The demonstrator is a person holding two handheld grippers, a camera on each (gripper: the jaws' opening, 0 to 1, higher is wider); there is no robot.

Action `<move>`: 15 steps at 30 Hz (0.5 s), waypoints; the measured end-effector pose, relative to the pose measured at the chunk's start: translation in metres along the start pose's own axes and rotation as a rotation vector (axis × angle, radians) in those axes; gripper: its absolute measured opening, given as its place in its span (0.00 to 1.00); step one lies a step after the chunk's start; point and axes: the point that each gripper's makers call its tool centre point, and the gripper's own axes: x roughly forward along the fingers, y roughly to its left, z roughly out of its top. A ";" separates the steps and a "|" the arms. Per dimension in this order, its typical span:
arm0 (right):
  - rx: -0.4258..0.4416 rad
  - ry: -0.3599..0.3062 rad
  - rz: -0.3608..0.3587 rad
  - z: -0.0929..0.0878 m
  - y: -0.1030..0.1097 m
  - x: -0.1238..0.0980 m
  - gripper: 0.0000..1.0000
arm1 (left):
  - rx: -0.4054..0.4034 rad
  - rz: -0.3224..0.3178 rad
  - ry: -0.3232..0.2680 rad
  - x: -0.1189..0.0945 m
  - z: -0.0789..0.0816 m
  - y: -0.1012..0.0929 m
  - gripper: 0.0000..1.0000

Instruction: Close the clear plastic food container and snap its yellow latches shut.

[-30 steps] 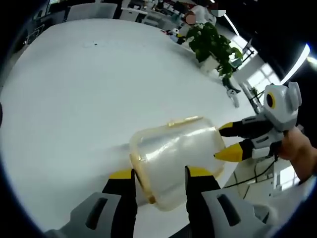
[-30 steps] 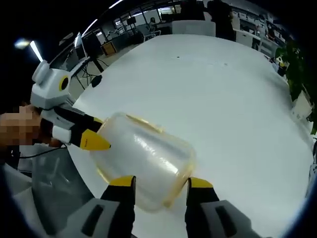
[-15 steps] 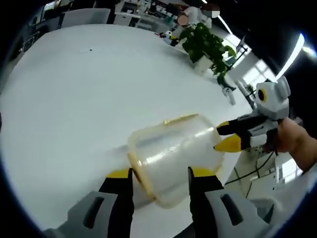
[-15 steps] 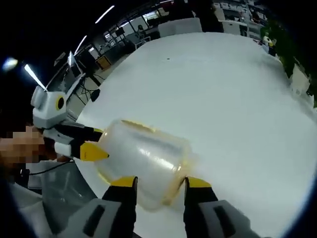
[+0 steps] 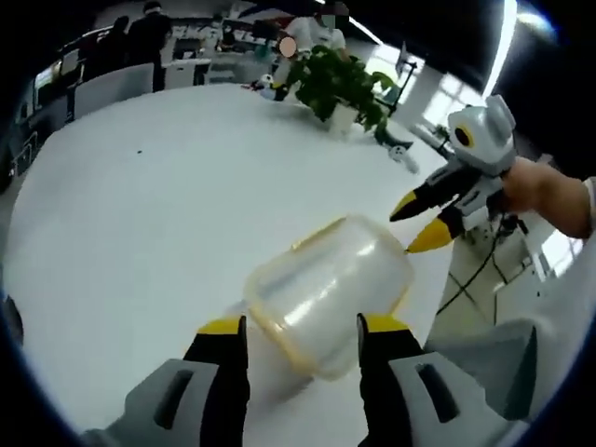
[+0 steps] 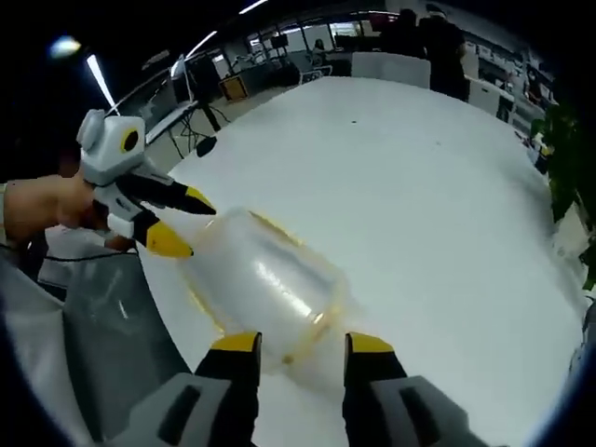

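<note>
In the left gripper view the clear food container (image 5: 328, 291) lies on its side near the edge of the white surface (image 5: 140, 214), its long axis running from just ahead of the left gripper (image 5: 296, 328) — jaws spread wide, holding nothing — toward the right gripper (image 5: 421, 223), which sits just off the far end, jaws parted and empty. In the right gripper view the container (image 6: 261, 279) lies straight ahead of the right gripper (image 6: 296, 343) with the left gripper (image 6: 182, 223) beside its opposite end — both look about equally near, and whether any jaw touches the plastic I cannot tell.
</note>
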 end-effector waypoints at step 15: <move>-0.212 -0.031 0.111 0.017 0.016 -0.003 0.25 | 0.307 -0.099 -0.002 0.003 0.015 -0.029 0.23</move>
